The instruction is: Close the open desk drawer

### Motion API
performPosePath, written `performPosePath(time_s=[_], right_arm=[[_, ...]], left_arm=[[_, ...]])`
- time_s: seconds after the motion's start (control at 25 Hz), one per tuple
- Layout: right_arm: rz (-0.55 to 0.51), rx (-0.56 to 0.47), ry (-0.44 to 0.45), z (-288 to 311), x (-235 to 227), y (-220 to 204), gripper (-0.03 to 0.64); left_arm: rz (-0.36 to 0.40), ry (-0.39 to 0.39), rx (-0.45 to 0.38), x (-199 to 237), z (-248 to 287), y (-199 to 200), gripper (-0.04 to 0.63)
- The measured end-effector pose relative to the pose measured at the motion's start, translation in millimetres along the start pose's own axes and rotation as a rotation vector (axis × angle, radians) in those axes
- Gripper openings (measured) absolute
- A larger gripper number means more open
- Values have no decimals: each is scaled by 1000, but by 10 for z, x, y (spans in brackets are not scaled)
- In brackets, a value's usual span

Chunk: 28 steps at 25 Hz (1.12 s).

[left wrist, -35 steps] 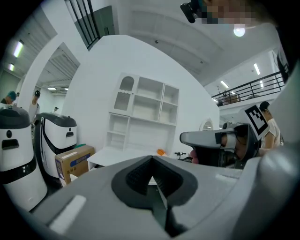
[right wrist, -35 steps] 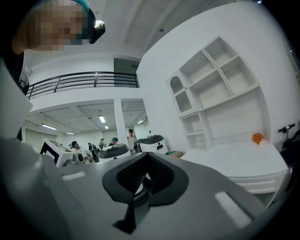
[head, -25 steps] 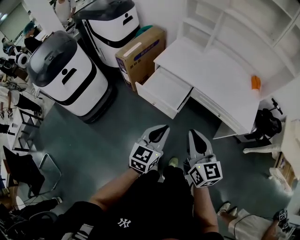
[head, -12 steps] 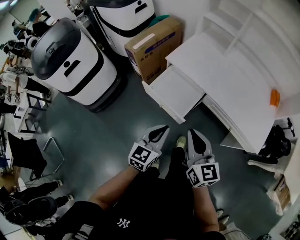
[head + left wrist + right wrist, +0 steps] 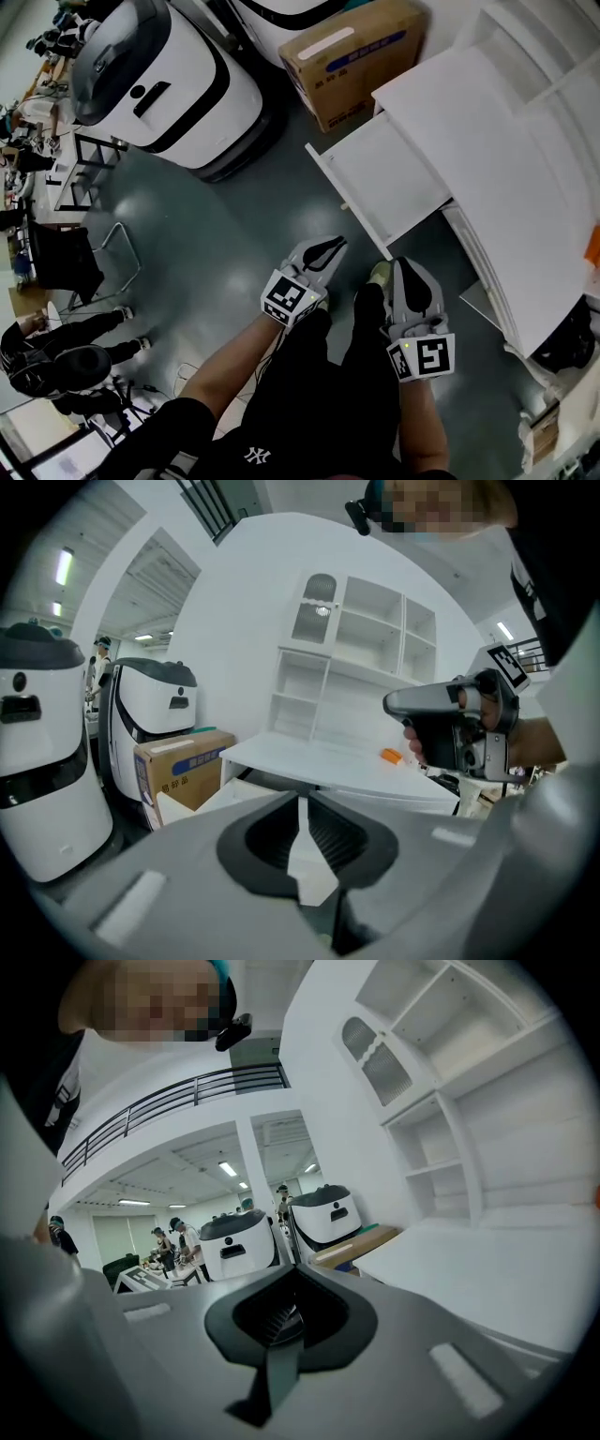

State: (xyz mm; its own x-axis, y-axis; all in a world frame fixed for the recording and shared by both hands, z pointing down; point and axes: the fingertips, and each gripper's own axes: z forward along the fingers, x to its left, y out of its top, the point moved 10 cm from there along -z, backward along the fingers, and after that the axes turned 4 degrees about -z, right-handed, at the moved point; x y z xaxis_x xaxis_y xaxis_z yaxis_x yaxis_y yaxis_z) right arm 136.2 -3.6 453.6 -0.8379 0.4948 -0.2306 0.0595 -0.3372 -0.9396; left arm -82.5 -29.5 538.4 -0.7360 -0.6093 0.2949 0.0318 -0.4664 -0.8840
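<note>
A white desk [image 5: 511,164] fills the right of the head view, and its white drawer [image 5: 389,173] stands pulled out toward the lower left, empty inside. My left gripper [image 5: 328,249] is shut and empty, its tips just short of the drawer's front panel [image 5: 345,204]. My right gripper [image 5: 410,274] is also shut and empty, below the drawer's near corner. The left gripper view shows the desk top [image 5: 319,759], part of the drawer [image 5: 192,808] and the right gripper [image 5: 392,703] held in a hand. In the right gripper view the desk top [image 5: 487,1265] lies to the right.
A cardboard box [image 5: 361,52] stands beside the drawer's far side. A large white-and-black machine [image 5: 164,80] stands on the grey floor to the left. A metal chair [image 5: 70,262] and a person [image 5: 56,361] are at lower left. A small orange item [image 5: 392,756] lies on the desk.
The view has moved toward the desk, so the open drawer now lies much nearer both grippers. Both grippers stay shut and side by side.
</note>
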Motion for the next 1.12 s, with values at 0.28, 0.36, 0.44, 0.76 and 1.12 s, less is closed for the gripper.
performPosePath(time_s=[0.28, 0.36, 0.44, 0.76, 1.12], right_arm=[[12, 4, -39, 280, -11, -646, 23], [15, 4, -61, 361, -5, -832, 23], [21, 1, -81, 433, -28, -987, 23], [39, 2, -127, 557, -225, -1313, 23], [51, 27, -163, 515, -296, -1425, 23]], left_arm=[[70, 21, 60, 713, 369, -947, 51], [81, 33, 78, 880, 487, -1183, 51], [95, 42, 92, 1011, 630, -1378, 52], [107, 65, 122, 1341, 1100, -1831, 89], [125, 57, 130, 1448, 1297, -1882, 78]])
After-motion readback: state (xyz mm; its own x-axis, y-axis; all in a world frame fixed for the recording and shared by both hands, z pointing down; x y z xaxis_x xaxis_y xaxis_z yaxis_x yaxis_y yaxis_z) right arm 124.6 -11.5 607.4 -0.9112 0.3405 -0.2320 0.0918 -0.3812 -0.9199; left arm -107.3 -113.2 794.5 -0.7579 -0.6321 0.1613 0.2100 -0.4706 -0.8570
